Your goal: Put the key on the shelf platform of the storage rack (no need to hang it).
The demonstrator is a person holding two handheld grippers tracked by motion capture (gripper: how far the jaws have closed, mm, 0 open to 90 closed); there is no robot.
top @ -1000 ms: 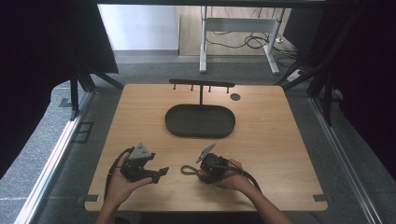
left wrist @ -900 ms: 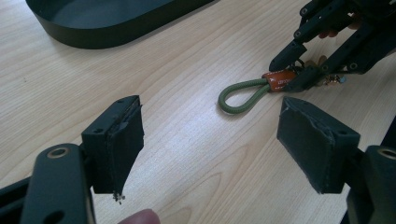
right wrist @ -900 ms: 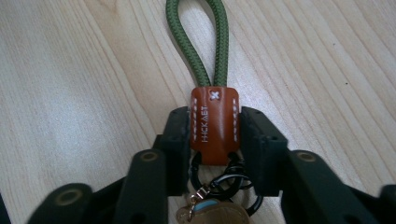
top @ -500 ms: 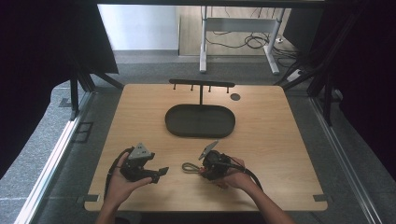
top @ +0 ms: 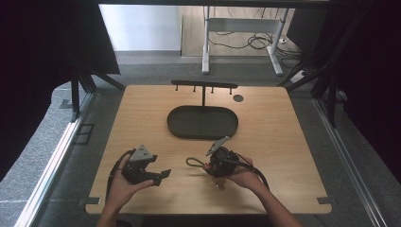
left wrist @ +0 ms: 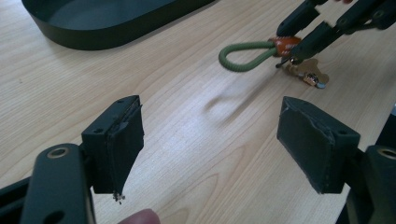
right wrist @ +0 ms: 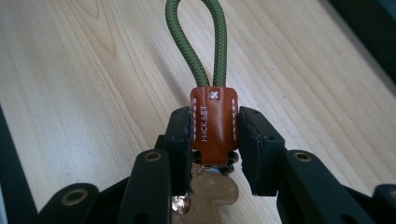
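Two jaws of the right gripper (right wrist: 215, 154) clamp the keychain's brown leather tab (right wrist: 214, 123) at the table's (top: 283, 142) near middle; its green cord loop (top: 193, 162) points left. Charms beneath are half hidden. Nearby left, the left gripper (left wrist: 210, 140) gapes empty.

Bare table (top: 283, 142) lies open either side — the oval tray (top: 203, 122) and rack (top: 204, 85) block the far middle.

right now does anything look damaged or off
The left gripper is open, and the black padding on its fingers looks frayed and peeling at the edges. The green cord loop with a brown leather tab sits straight in the right gripper.
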